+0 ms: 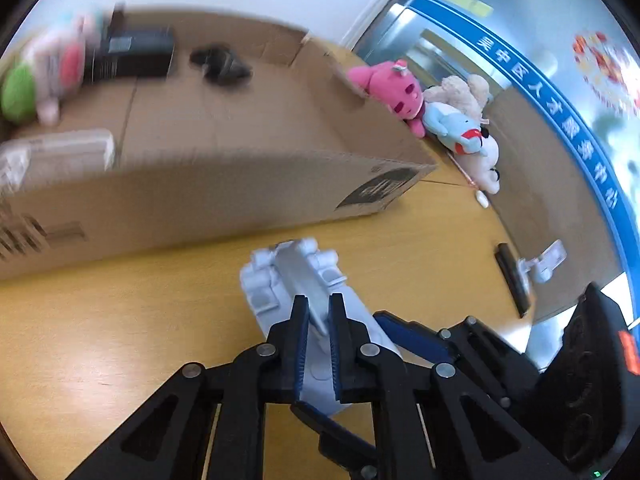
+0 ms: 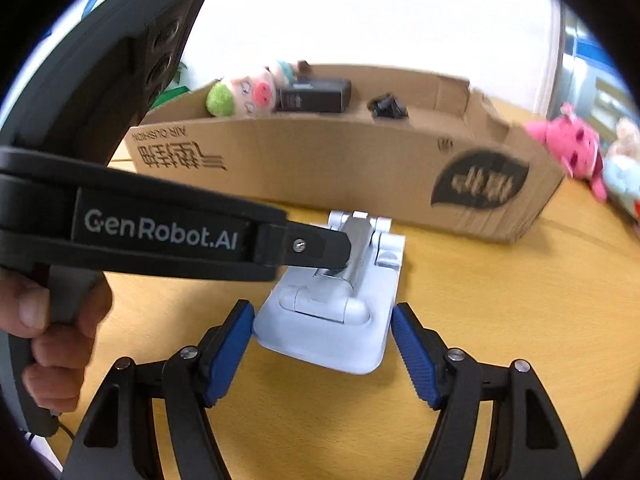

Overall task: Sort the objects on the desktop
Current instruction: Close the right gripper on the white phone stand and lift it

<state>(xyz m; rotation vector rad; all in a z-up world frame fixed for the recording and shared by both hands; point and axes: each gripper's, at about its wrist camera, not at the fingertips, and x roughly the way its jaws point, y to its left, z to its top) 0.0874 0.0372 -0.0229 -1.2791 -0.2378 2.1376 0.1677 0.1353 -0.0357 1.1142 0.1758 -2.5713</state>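
A pale blue-white folding stand with a silver hinged arm lies on the yellow table, just in front of a cardboard box. My left gripper is shut on the silver arm; in the right wrist view its finger reaches in from the left, held by a hand. My right gripper straddles the stand's base, its blue pads lying against both side edges. One such pad shows beside the stand in the left wrist view.
The open box holds a plush pig, a black carton, a small black item and a white item. Pink and blue plush toys lie right of the box. A black slab sits near the table's edge.
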